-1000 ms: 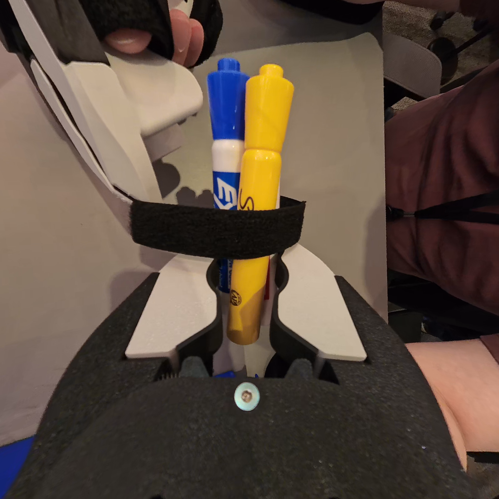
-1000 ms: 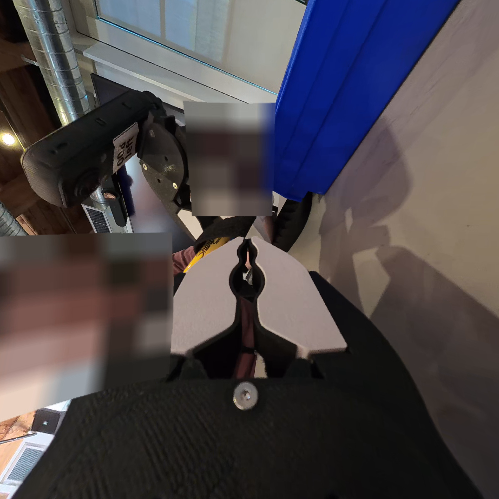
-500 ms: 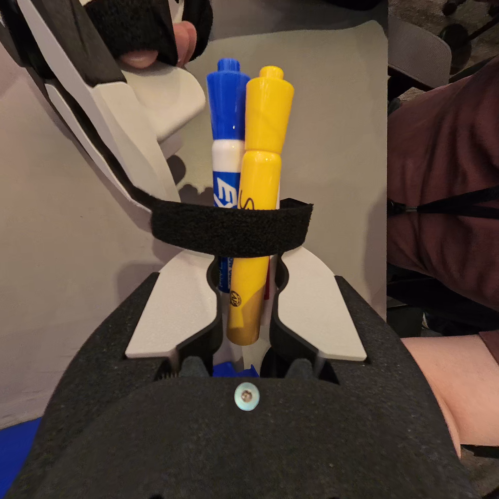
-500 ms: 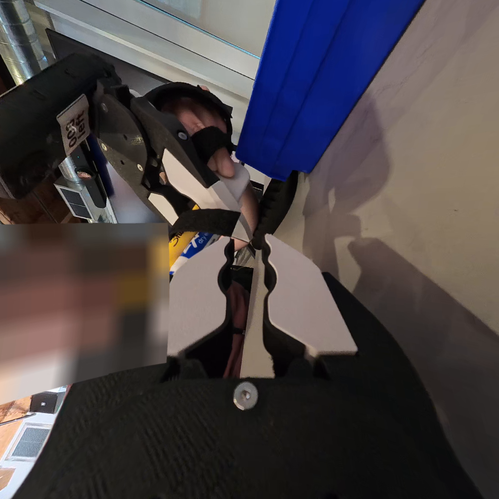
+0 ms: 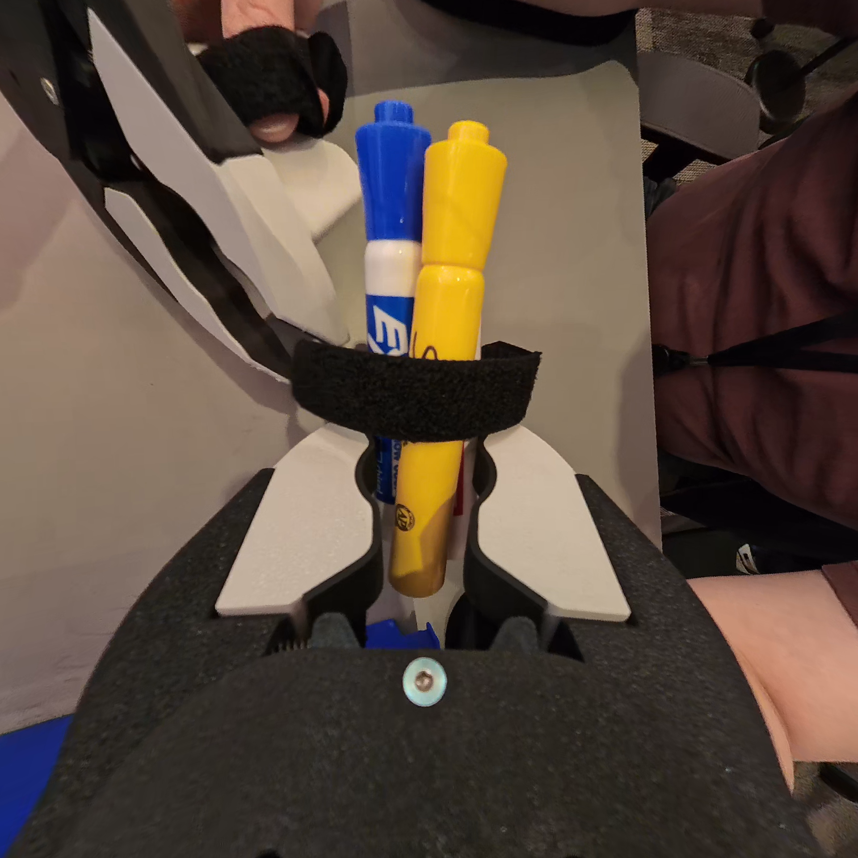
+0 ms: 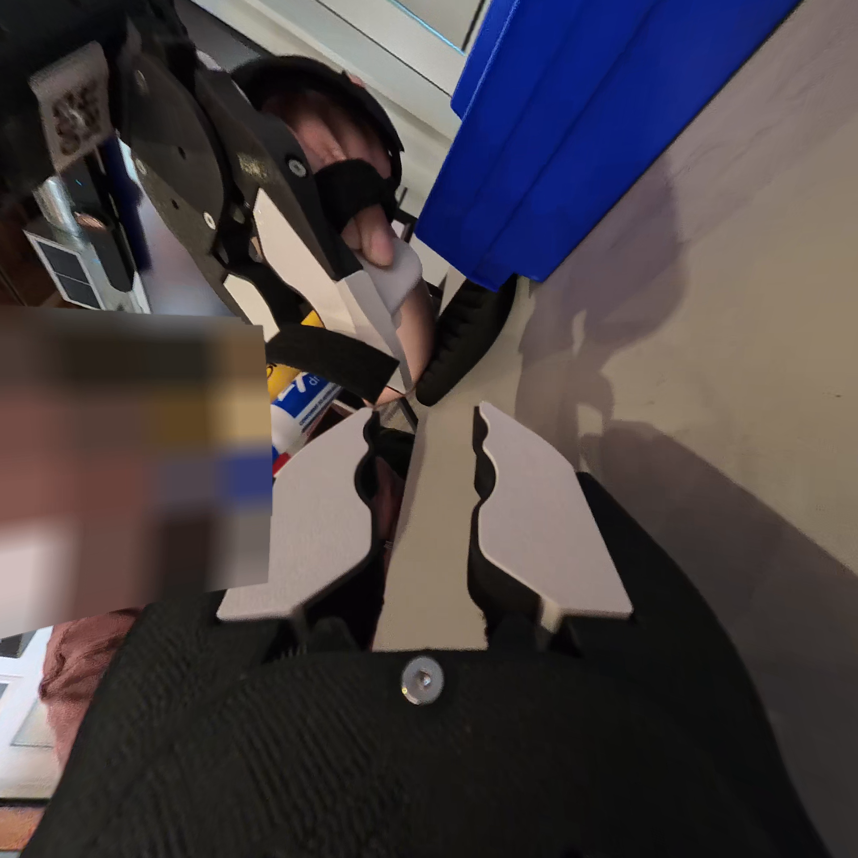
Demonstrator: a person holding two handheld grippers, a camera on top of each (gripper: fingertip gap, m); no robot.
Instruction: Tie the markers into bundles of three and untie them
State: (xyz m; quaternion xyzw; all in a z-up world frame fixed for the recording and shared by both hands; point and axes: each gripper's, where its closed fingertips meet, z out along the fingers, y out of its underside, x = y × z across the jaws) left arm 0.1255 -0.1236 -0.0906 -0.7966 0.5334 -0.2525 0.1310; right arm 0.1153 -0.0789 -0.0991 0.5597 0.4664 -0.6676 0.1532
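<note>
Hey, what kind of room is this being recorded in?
Probably an office or lab workspace: a pale grey table, office chairs on carpet beyond it, a window frame and a blue bin against the table.

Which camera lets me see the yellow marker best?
The left wrist view. There the yellow marker stands front and centre, cap to base, beside the blue marker, with the black strap looped around both. The right wrist view shows only a small yellow sliver beside a blur patch.

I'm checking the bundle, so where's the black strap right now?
In the left wrist view, the black strap loops around the blue marker and yellow marker, just beyond the left gripper.
</note>
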